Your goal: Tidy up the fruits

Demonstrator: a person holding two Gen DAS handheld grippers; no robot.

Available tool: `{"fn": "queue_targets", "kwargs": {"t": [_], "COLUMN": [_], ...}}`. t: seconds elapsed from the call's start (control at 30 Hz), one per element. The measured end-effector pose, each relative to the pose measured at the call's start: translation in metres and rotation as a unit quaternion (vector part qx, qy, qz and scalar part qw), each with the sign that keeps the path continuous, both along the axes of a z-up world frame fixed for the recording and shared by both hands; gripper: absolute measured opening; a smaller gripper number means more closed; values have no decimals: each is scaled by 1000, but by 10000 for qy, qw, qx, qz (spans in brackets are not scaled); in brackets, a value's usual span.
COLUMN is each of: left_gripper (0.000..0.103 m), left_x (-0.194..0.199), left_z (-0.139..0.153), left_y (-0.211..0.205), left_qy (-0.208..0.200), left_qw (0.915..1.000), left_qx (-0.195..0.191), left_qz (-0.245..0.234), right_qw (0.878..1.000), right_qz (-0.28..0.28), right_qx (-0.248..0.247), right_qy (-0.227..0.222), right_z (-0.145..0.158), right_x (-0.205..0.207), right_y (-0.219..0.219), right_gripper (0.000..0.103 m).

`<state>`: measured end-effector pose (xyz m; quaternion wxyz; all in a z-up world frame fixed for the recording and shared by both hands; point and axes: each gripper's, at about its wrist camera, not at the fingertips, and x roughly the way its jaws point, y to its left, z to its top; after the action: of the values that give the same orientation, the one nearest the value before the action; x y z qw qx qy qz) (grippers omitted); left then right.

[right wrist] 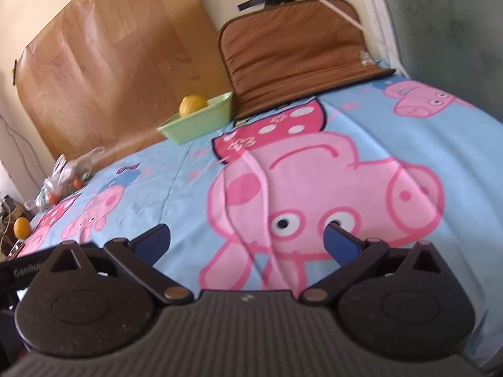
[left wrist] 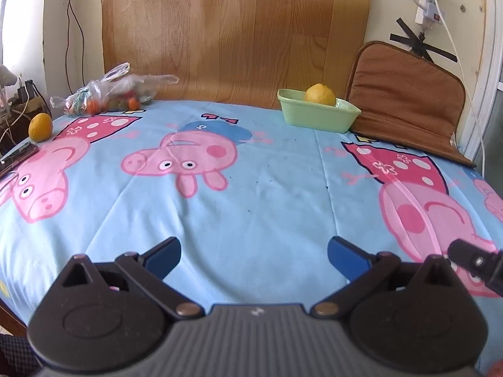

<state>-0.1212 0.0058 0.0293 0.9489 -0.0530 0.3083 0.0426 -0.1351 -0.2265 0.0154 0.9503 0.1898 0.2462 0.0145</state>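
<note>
Grippers both idle over the bed. Left gripper (left wrist: 254, 259): blue fingers (left wrist: 163, 256) spread wide, nothing btwn them, hovering above the cartoon-pig blanket (left wrist: 251, 194). Right gripper (right wrist: 246, 245): same, fingers (right wrist: 341, 245) wide apart, empty, over the big pig print on the blanket's right side. Part of the right gripper's body shows at the left cam's right edge, so the two units sit close side by side.

Fruit status:
- lemon #1 (left wrist: 320, 94) sits in the green basin (left wrist: 317, 114), poking above its rim. Basin is at the far edge of the blanket, against the wood-grain board (left wrist: 235, 31), just beside the brown cushion (left wrist: 405, 94) leaning on the wall. Also seen from right cam: lemon (right wrist: 192, 104) at the basin's (right wrist: 198, 122) left/rear end.
- lemon #2 (left wrist: 40, 127) lies loose on the blanket's far-left corner, well apart from the basin. Right cam has it at far left (right wrist: 21, 226), blurry.
- clear plastic bag (left wrist: 110, 94) w/ small orange/red and greenish fruits inside, at far left by the board, near lemon #2. Exact contents can't be made out.

Misc: dark flat object (left wrist: 17, 157) at the left edge just in front of lemon #2, can't ID. Power strip + white cable (left wrist: 456, 47) on the wall, black tape crosses next to it. Right cam img is motion-blurred.
</note>
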Motion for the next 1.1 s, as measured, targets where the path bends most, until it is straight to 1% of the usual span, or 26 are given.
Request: {"fn": "queue_targets", "kwargs": {"t": [0.07,0.13,0.23,0.37,0.47,0.53,0.67,0.77,0.9,1.1], "left_gripper": [103,103,103,103,103,103,103,103,103,103], "left_x": [-1,-1,-2,-5,-6,-7,-5,-6,-9,-13], "left_z": [0,1,2,6,8,9,5,4,5,7], "left_y": [0,2,3,3,1,0,-1,-3,-10,-18], "left_qy": [-9,-13,11,-62,-79,-126,-54,-82,-227,-416], "left_qw": [10000,10000,9999,9999,9998,9997,9996,9992,9973,9941], "left_qx": [2,17,70,113,175,201,274,397,693,994], "left_qz": [-10,15,92,97,45,35,25,45,85,78], "right_qw": [9999,9999,9996,9966,9940,9932,9913,9898,9901,9902], "right_qz": [-86,-36,231,717,928,1012,1156,1237,1223,1209], "right_qx": [78,92,-41,-108,-149,-159,-353,-394,-401,-390], "right_qy": [50,79,126,388,564,550,523,582,569,574], "right_z": [1,1,0,-1,0,1,1,-1,-1,-2], "right_x": [0,0,1,4,4,2,1,2,2,2], "right_y": [-5,-3,8,20,24,26,32,35,34,33], "right_gripper": [103,103,103,103,103,103,103,103,103,103]}}
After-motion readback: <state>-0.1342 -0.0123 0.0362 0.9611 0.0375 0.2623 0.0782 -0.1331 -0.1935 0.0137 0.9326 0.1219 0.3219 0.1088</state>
